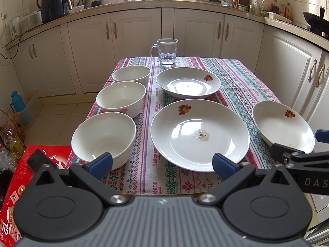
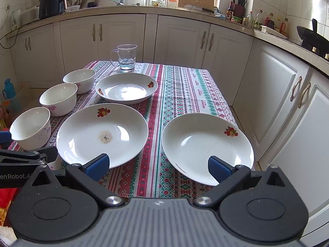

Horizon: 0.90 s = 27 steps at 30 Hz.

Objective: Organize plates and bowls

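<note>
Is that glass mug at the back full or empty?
Nearly empty: the glass mug stands upright, with only a shallow layer of water showing at its bottom.

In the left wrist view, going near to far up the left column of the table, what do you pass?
Near bowl → middle bowl → far bowl, all three upright and empty on the patterned tablecloth.
</note>
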Available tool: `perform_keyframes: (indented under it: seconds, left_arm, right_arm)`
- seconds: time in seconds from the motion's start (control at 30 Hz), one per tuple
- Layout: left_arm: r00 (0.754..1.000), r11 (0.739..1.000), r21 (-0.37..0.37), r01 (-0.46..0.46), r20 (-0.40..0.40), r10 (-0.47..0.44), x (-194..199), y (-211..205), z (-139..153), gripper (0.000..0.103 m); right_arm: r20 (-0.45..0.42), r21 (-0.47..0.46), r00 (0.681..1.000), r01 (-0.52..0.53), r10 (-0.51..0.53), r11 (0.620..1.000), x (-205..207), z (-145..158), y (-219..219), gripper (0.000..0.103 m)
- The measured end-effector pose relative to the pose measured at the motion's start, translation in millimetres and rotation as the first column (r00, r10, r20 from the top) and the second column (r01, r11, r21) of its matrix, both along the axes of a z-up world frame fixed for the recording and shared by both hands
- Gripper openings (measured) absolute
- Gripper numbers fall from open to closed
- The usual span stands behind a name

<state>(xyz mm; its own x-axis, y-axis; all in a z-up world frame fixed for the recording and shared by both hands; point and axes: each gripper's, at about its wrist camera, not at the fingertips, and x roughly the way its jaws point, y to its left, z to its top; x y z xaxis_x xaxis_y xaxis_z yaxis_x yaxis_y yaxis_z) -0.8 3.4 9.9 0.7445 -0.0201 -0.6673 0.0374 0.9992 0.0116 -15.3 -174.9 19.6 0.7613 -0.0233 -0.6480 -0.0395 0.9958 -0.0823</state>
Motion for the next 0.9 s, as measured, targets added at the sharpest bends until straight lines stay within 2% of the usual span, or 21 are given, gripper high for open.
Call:
perform_keyframes:
  seconds: [0.57,0.9]
  left_arm:
    - [1.0,1.0,-0.001,0.01,0.022,-0.01,-0.9,-2.6,0.4,0.102]
    - [0.994,0.995,0.021,0.099,0.043,-0.1,13.3,-11.4,10.3,0.102]
  right_arm:
    - [0.024,-0.005,1.0,-0.007,0.007,1.0,-2.0,2.6,-0.8,0.103]
    - [0.083,-0.01,0.996,-0.032,0.033,0.999,0.0,10.0,-9.7,0.103]
